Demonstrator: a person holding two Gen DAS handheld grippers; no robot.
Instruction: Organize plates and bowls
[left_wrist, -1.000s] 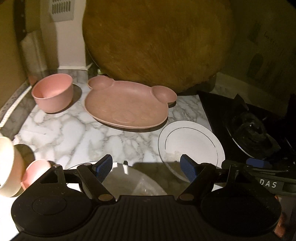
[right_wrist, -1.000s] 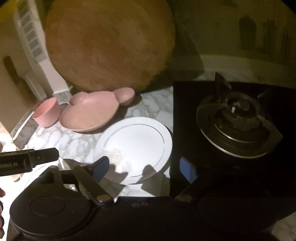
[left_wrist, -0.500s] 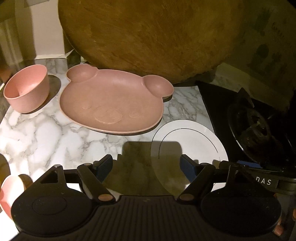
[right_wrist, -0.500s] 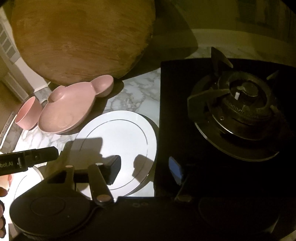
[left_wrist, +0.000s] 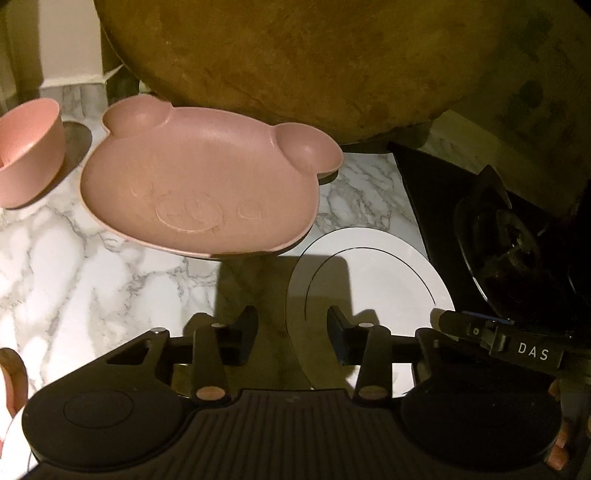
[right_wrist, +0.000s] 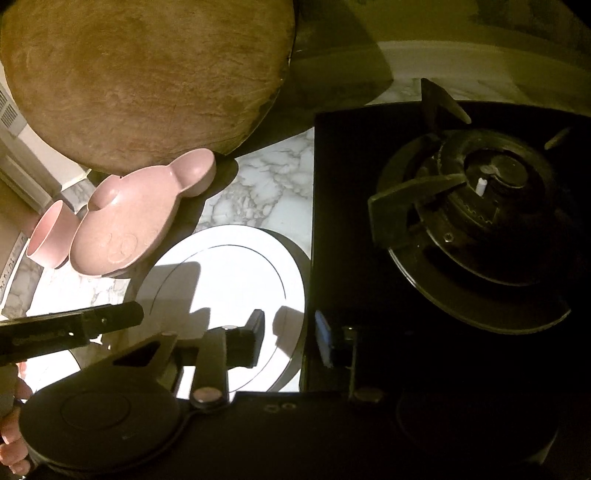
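Marble-patterned surface carries everything under dim yellow light. Left gripper jaws are closing around the near-left rim of the white plate; right gripper jaws are closing astride its right rim. Whether pads touch is unclear. Beyond sit the pink bear plate, pink bowl and wooden board. Only the right view shows the whole burner.

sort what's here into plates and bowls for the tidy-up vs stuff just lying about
For the job: white plate, pink bear-shaped plate, pink bowl.

Just lying about: round wooden board, gas burner, marble counter.
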